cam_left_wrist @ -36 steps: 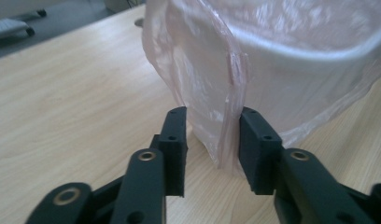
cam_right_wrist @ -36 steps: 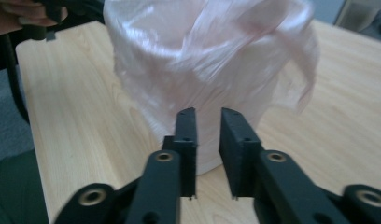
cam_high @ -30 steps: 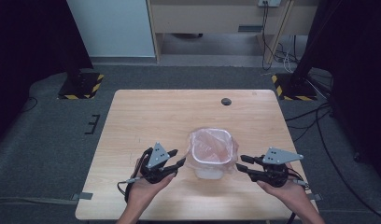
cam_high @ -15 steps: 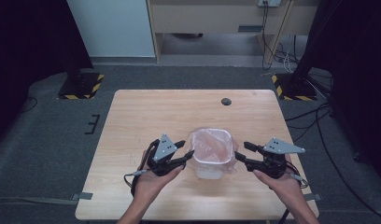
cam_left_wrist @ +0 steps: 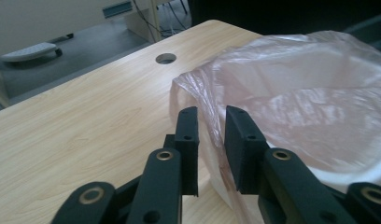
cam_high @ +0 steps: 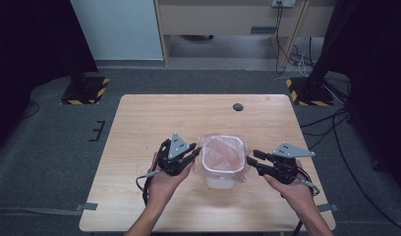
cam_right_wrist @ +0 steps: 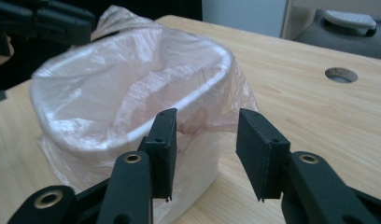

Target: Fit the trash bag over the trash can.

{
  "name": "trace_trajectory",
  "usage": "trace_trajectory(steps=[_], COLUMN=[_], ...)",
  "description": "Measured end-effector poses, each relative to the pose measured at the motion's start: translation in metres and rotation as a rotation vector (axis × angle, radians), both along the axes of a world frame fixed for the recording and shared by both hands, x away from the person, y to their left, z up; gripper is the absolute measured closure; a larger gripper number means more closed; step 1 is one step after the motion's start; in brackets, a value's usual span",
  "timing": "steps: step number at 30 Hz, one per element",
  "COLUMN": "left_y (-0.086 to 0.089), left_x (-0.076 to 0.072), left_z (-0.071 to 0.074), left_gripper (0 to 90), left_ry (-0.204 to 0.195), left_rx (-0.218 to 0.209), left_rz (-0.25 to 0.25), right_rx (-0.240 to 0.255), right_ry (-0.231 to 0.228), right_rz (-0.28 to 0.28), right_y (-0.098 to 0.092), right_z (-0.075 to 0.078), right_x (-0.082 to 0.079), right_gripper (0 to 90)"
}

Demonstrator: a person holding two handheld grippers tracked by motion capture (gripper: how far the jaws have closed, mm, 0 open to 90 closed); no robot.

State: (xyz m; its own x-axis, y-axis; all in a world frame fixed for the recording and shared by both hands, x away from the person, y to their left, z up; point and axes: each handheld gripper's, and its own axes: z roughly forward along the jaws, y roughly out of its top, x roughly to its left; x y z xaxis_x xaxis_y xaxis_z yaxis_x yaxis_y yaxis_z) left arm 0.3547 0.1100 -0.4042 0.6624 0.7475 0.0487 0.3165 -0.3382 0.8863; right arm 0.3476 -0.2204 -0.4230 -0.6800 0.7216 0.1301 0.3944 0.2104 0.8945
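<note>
Fingers of the left gripper (cam_left_wrist: 211, 135) have just been closing and now stand narrow around a fold of the pink plastic liner (cam_left_wrist: 291, 84), whether pinching it I cannot tell. Those of the right gripper (cam_right_wrist: 205, 149), also just closing, are parted, with liner film between them, unpinched. That liner drapes over the white bin (cam_high: 222, 169) standing mid-table between both hands. A round hole (cam_high: 238, 106) in the wooden table (cam_high: 154, 118) lies well beyond; nothing blocks either approach.
</note>
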Motion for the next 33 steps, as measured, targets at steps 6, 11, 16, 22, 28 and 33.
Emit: trace_trajectory(steps=[6,11,16,22,28,33], left_y=[-0.003,-0.008,-0.011,-0.011,-0.011,-0.013], left_x=[0.015,0.022,0.024,0.026,0.031,0.034], left_z=[-0.007,-0.013,-0.016,-0.021,-0.029,-0.039], left_gripper=[77.5,85.9,89.3,89.8,89.8,89.8], left_ry=[0.043,0.094,0.116,0.132,0.168,0.207], left_rx=[0.009,0.019,0.034,0.060,0.074,0.107], left_rz=[0.028,0.033,0.026,0.027,0.036,0.029], right_rx=[-0.031,-0.054,-0.069,-0.083,-0.101,-0.108], right_ry=[0.022,0.090,0.117,0.142,0.155,0.171], right_rz=[-0.026,-0.007,0.038,0.057,0.072,0.080], right_y=[0.004,0.006,0.010,0.014,0.018,0.019], right_z=[-0.007,-0.014,-0.017,-0.021,-0.026,-0.031], right_x=[0.007,0.016,0.019,0.024,0.025,0.025], right_gripper=[47.3,61.1,82.7,90.0,90.0,90.0])
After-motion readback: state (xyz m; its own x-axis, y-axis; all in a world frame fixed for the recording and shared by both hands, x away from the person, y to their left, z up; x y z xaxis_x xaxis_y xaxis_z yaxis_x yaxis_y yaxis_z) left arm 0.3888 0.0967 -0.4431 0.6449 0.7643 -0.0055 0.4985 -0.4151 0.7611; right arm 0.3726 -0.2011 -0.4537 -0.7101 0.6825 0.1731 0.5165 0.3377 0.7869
